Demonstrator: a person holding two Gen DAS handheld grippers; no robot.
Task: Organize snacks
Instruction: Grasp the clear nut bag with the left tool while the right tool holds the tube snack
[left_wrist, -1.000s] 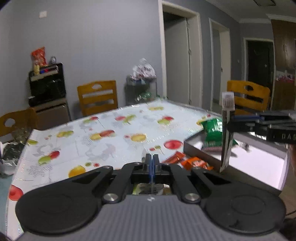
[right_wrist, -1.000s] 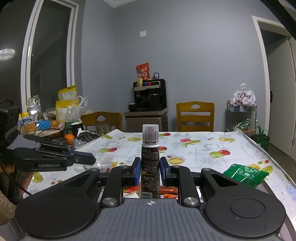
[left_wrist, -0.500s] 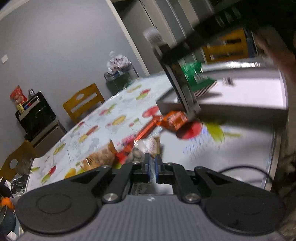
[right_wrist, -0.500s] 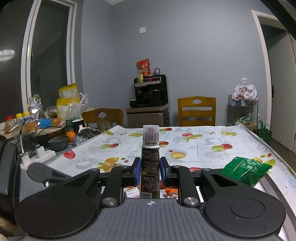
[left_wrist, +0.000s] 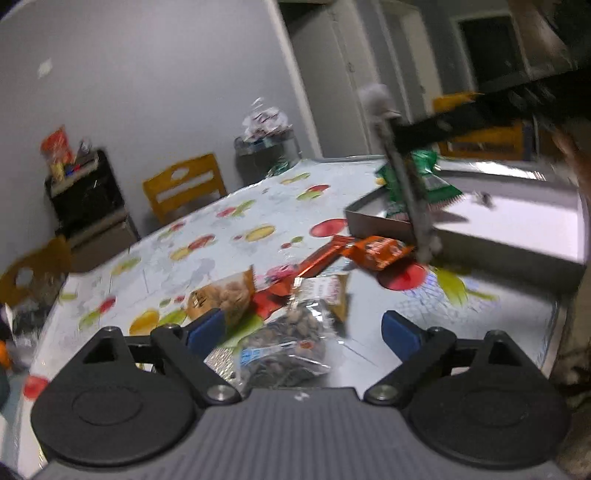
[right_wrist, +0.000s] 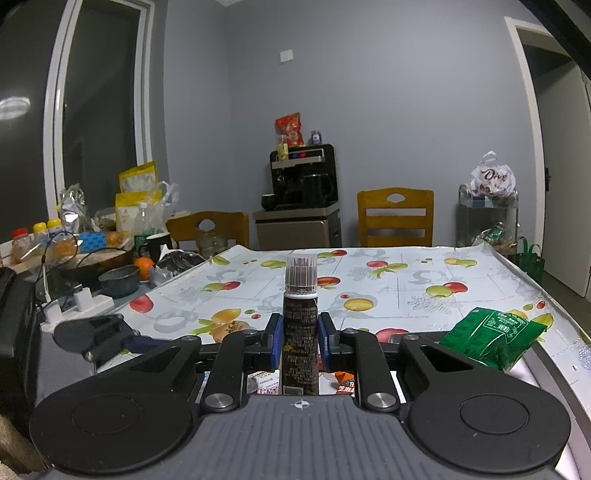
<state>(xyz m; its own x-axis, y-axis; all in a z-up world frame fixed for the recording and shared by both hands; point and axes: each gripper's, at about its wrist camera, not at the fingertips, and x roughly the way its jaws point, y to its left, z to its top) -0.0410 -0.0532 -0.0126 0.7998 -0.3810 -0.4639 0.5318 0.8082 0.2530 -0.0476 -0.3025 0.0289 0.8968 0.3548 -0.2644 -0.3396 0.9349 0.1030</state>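
My left gripper (left_wrist: 303, 328) hangs low over a pile of snacks on the fruit-print table (left_wrist: 207, 258), and its jaws are opening wide. A clear bag of dark seeds (left_wrist: 291, 343) lies between the blue pads (left_wrist: 207, 325), which do not press on it. A bag of peanuts (left_wrist: 221, 299) and orange packets (left_wrist: 376, 251) lie just beyond. My right gripper (right_wrist: 300, 339) is shut on an upright dark bottle (right_wrist: 300, 332) with a clear cap. In the left wrist view that bottle (left_wrist: 406, 192) hangs before the grey box (left_wrist: 480, 243). A green bag (right_wrist: 491, 339) lies in the box.
Yellow chairs (right_wrist: 395, 218) stand at the far side, next to a black drinks machine (right_wrist: 303, 181) on a cabinet. A cluttered side counter (right_wrist: 92, 251) with bowls and jars runs along the left. The table's near edge (left_wrist: 554, 325) is close at right.
My left gripper has dropped toward the snack pile and gone from shut to wide open. The right gripper has kept still with the bottle in it.
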